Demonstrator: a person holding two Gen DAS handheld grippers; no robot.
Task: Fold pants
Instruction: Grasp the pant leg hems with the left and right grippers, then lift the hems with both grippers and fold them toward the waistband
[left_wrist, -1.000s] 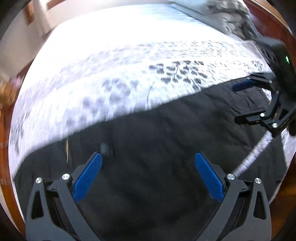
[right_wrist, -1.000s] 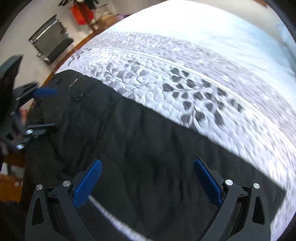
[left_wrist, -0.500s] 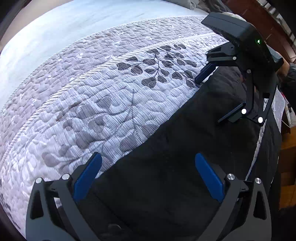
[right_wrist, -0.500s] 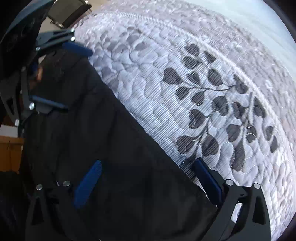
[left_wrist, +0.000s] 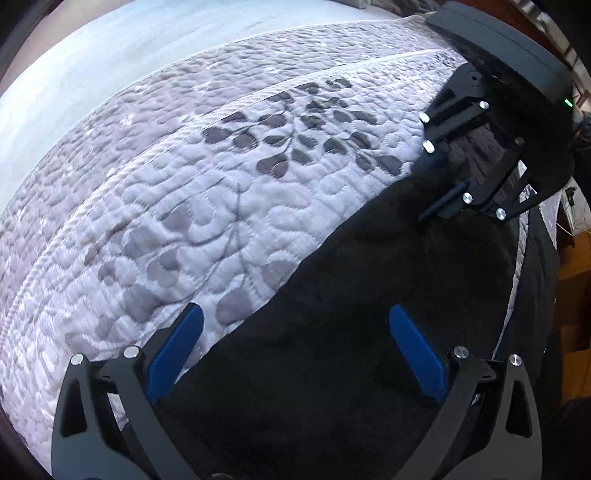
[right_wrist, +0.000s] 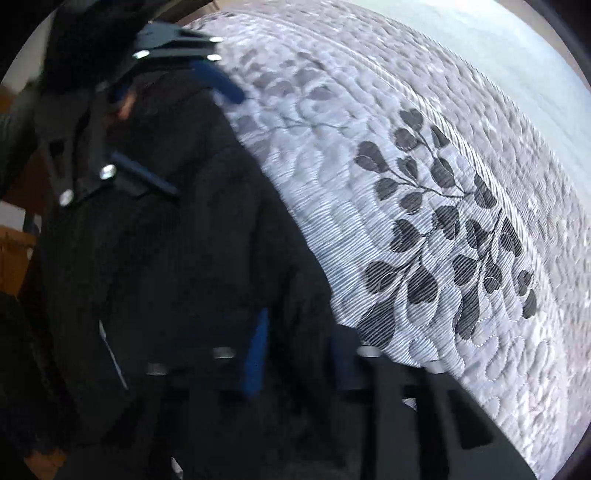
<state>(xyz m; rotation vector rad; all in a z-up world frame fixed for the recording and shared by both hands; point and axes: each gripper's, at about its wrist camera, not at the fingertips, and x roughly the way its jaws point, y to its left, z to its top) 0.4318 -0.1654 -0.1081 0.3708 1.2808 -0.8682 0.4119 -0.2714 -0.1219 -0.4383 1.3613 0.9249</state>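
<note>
Black pants (left_wrist: 369, 332) lie along the near edge of the quilted bedspread (left_wrist: 221, 203), the right gripper (right_wrist: 295, 350) closing on their cloth and the left gripper (left_wrist: 295, 343) spread wide above them, so one-sided pulling could skew the fold.

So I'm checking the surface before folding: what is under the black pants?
The pants lie on a white quilted bedspread with grey leaf print. It shows along their edge; the part beneath them is covered.
</note>
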